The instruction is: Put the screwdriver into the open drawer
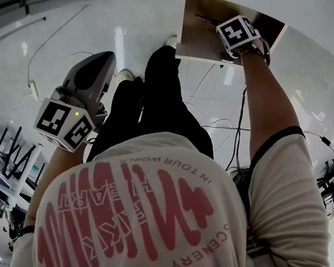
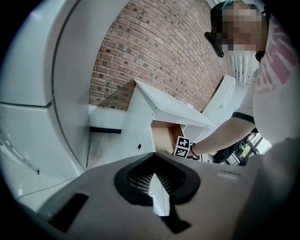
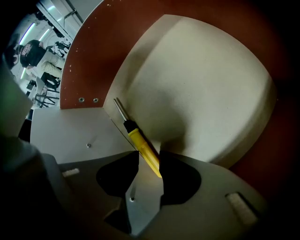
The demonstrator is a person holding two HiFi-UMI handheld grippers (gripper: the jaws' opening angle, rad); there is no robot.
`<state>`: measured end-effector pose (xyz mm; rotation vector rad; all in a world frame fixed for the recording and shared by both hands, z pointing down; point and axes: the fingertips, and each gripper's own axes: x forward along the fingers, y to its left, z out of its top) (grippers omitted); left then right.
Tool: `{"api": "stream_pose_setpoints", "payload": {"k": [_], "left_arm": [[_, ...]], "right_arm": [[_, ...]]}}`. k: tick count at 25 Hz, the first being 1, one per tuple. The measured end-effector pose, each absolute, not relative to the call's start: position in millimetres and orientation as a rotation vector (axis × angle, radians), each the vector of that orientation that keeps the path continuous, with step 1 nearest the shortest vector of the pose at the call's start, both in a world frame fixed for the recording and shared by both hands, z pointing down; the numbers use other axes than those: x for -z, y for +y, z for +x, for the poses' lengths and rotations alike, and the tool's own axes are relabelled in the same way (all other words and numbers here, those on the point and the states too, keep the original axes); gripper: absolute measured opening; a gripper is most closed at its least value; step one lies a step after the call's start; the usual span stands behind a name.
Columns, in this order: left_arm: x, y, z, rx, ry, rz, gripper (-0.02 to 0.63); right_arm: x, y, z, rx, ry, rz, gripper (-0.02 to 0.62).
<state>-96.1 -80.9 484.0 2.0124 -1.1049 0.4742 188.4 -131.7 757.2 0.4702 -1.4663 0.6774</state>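
Note:
The screwdriver [image 3: 140,143], with a yellow handle and a metal shaft, lies on the pale floor of the open drawer [image 3: 201,84]. My right gripper [image 3: 149,161] points straight down into the drawer [image 1: 199,42]. Its jaws stand open around the end of the handle, with a gap on the left side. In the head view only its marker cube [image 1: 237,35] and the outstretched arm show over the drawer. My left gripper [image 1: 102,60] hangs low at the left, away from the drawer, its jaws together and holding nothing.
The drawer [image 2: 164,136] sticks out of a white cabinet [image 2: 140,126] in front of a brick wall [image 2: 154,56]. Red-brown side walls [image 3: 93,51] enclose the drawer. Cables [image 1: 220,123] run over the glossy white floor, and chairs and stands [image 1: 10,153] stand at the left.

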Motion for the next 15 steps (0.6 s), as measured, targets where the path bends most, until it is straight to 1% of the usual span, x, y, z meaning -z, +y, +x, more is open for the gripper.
{"api": "stream_pose_setpoints", "payload": {"k": [10,15], "left_arm": [[-474,-86,-105,-0.424,-1.146,2.025,0.002],[-461,-89,-100,-0.381,-1.126,2.070,0.002]], "right_arm": [[-742,-124,198,-0.675,-1.436,0.495,0.152],[-712,-125,203,-0.717,-1.436,0.603,0.152]]}}
